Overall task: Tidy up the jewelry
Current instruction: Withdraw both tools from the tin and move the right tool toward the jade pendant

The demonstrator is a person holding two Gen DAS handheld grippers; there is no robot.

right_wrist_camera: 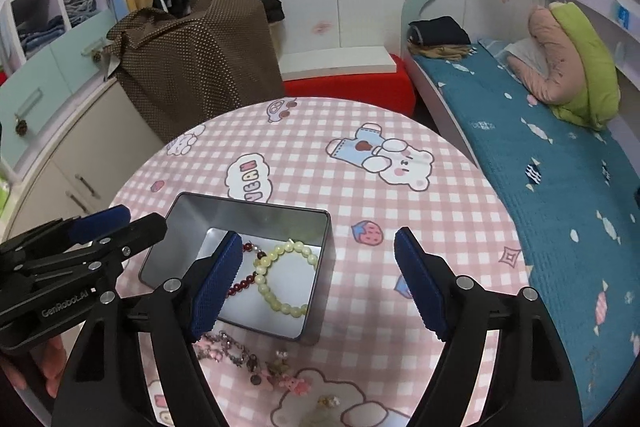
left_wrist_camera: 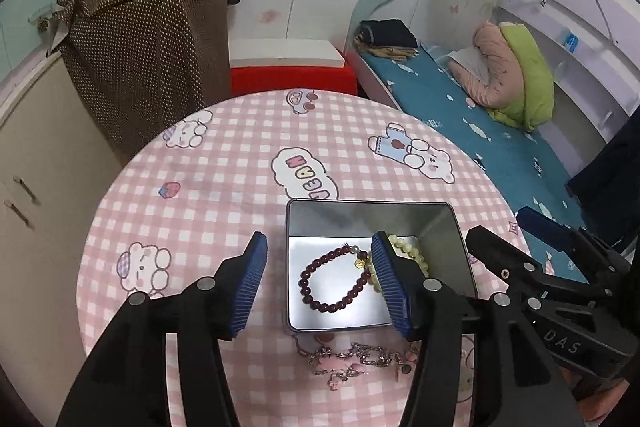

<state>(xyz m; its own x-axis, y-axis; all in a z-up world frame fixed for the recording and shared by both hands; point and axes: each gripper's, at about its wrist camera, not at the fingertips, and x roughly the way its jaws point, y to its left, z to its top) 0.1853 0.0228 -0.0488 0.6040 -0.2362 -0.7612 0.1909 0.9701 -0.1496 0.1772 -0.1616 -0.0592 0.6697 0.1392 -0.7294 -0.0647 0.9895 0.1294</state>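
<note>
- Left wrist view: the left gripper [left_wrist_camera: 320, 285] stands with its jaws apart and nothing between the pads; no earlier state is assessed here.
- The silver tin [left_wrist_camera: 296, 267] sits on the pink checked tablecloth [left_wrist_camera: 224, 179], just past the gripper at 12 o'clock, lid off.
- Inside the tin, a dark red bead bracelet [left_wrist_camera: 320, 297] lies flat on the floor; a pale yellow bead bracelet [left_wrist_camera: 408, 251] lies at its 2 o'clock, partly hidden by the right-hand pad.
- A pink charm chain [left_wrist_camera: 348, 361] lies on the cloth at 6 o'clock of the tin, outside it.
- The right gripper [left_wrist_camera: 532, 263] enters at 3 o'clock of the tin.
- Right wrist view: the right gripper [right_wrist_camera: 320, 287] has jaws wide apart, holding nothing.
- The tin [right_wrist_camera: 316, 307] sits at 10 o'clock of centre; the pale bracelet [right_wrist_camera: 286, 279] and the red bracelet [right_wrist_camera: 244, 283] lie touching within it.
- The chain [right_wrist_camera: 228, 345] lies on the cloth at 6 o'clock of the tin.
- The left gripper [right_wrist_camera: 108, 227] shows at 9 o'clock.
</note>
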